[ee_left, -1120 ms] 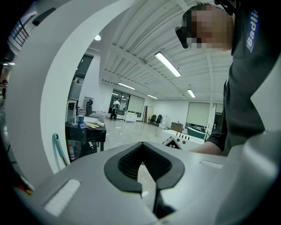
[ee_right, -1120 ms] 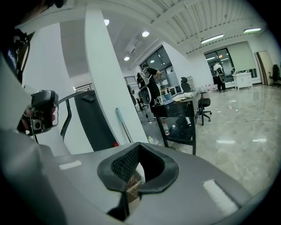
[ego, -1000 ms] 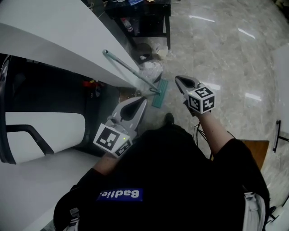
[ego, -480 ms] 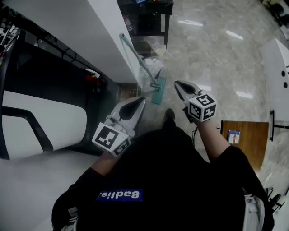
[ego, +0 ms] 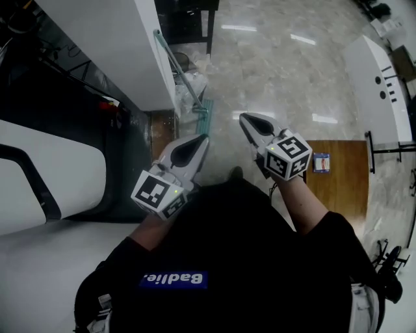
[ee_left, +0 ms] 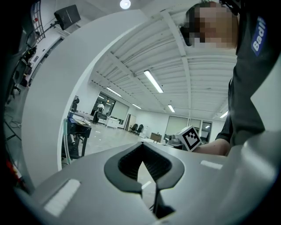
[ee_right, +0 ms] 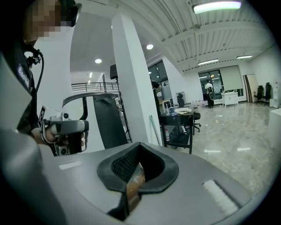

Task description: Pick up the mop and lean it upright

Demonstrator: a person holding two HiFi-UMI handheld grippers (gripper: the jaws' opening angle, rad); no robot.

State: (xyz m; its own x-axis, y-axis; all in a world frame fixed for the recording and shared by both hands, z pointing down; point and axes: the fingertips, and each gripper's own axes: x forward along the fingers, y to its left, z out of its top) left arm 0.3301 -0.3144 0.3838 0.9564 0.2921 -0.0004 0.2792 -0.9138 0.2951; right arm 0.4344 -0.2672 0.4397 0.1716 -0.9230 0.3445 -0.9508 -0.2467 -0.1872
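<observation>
- Mop [ego: 181, 71]: teal handle leaning upright against the corner of the white pillar [ego: 123, 45]. Its flat head rests on the floor [ego: 273, 65] at the pillar's foot. In the right gripper view the handle [ee_right: 153, 127] stands between the pillar [ee_right: 131, 88] and the black table [ee_right: 178, 125].
- Left gripper [ego: 199, 139]: jaws pressed together with nothing between them, tips meeting in its own view [ee_left: 142, 143]. It is held over the floor, clear of the mop.
- Right gripper [ego: 246, 119]: jaws likewise closed and empty [ee_right: 139, 143]. It is level with the left gripper and farther from the pillar.
- Black table [ego: 188, 19]: stands beyond the mop, close to the handle's upper end.
- Plastic bag [ego: 190, 83]: pale and crumpled, lying at the pillar's foot just behind the handle.
- Dark machine [ego: 39, 162]: black-and-white frame filling the area left of the pillar.
- Wooden surface [ego: 341, 182]: brown rectangle on the person's right, its near edge hidden by the right gripper's marker cube and forearm. A small blue item [ego: 321, 162] lies on it.
- White desk [ego: 377, 84]: at the far right, well apart from the mop.
</observation>
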